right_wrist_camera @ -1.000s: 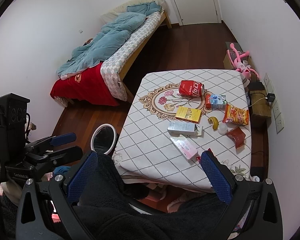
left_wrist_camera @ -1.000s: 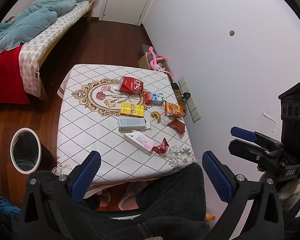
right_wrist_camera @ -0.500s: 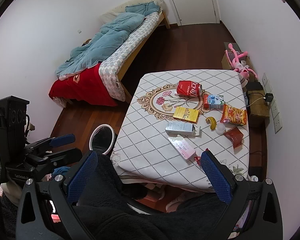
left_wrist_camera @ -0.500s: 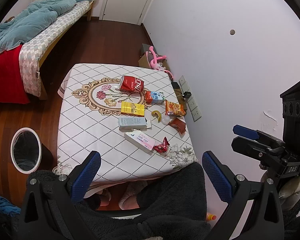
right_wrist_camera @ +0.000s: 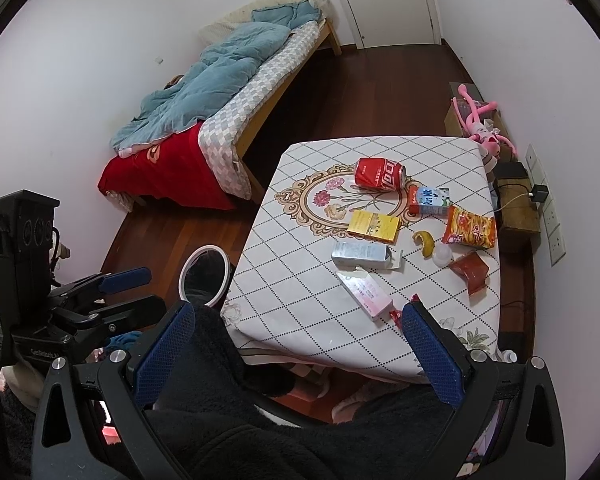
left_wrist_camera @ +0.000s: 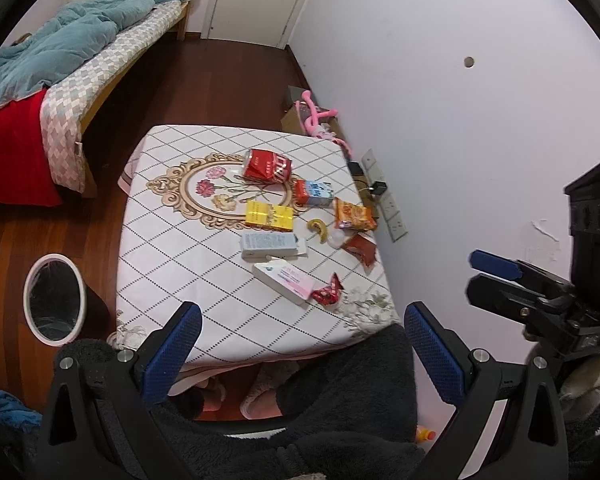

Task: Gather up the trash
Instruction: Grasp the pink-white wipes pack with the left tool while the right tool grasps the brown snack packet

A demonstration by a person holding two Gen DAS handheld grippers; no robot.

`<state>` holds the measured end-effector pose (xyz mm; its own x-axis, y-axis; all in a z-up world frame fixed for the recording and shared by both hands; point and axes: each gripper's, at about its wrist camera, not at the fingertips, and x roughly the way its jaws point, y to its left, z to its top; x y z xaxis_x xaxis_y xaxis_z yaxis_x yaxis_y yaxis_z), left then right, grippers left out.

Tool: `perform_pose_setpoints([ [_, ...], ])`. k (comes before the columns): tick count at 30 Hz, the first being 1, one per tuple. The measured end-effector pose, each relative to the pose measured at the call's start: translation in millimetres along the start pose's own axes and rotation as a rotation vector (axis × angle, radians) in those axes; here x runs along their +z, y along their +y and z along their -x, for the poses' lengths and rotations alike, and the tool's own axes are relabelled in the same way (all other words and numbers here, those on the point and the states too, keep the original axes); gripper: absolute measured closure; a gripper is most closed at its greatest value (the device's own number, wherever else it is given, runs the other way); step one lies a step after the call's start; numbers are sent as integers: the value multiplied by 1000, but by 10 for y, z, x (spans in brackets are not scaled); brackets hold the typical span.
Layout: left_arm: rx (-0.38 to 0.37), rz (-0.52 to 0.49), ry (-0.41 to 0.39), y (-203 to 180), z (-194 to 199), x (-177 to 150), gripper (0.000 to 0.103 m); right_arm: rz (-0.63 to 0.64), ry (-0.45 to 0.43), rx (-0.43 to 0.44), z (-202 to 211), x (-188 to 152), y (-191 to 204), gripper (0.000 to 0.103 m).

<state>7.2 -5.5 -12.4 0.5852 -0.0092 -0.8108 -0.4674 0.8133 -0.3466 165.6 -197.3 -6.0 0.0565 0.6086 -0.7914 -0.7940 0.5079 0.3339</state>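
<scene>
White tablecloth [left_wrist_camera: 220,264] with black dotted diamond grid and a gold-framed floral medallion. Ahead of the blue-padded fingers [left_wrist_camera: 172,352]: red can [left_wrist_camera: 267,165], yellow box [left_wrist_camera: 269,216], pale blue-grey carton [left_wrist_camera: 270,243], pink-and-white box [left_wrist_camera: 286,281], orange snack bag [left_wrist_camera: 354,215], red wrapper [left_wrist_camera: 329,290]. White-rimmed black bin [left_wrist_camera: 52,294]; teal duvet [right_wrist_camera: 220,80].

The table's [left_wrist_camera: 172,264] left half lies bare; trash [left_wrist_camera: 274,243] crowds the right half.
</scene>
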Motion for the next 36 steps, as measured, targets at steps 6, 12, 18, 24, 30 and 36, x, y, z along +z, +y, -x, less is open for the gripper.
perform_pose_setpoints([
  [6, 225, -4, 8, 29, -683, 112, 0, -55, -30, -117, -125, 5, -246, 0],
  [12, 291, 76, 176, 79, -1967, 191, 0, -185, 24, -299, -797, 37, -1202, 0],
  [18, 298, 193, 342, 159, -2959, 145, 0, -262, 146, -384, -1603, 19, -2177, 0],
  [24, 231, 358, 447, 318, -3451, -22, 6, -207, 268, -430, -2323, 70, -2639, 0],
  [30, 210, 460, 412, 392, -3447, -30, 27, -137, 369, -447, -2777, 173, -2852, 0],
  [36, 279, 285, 422, 330, -3352, -12, 47, -148, 412, -421, -2964, 202, -2966, 16],
])
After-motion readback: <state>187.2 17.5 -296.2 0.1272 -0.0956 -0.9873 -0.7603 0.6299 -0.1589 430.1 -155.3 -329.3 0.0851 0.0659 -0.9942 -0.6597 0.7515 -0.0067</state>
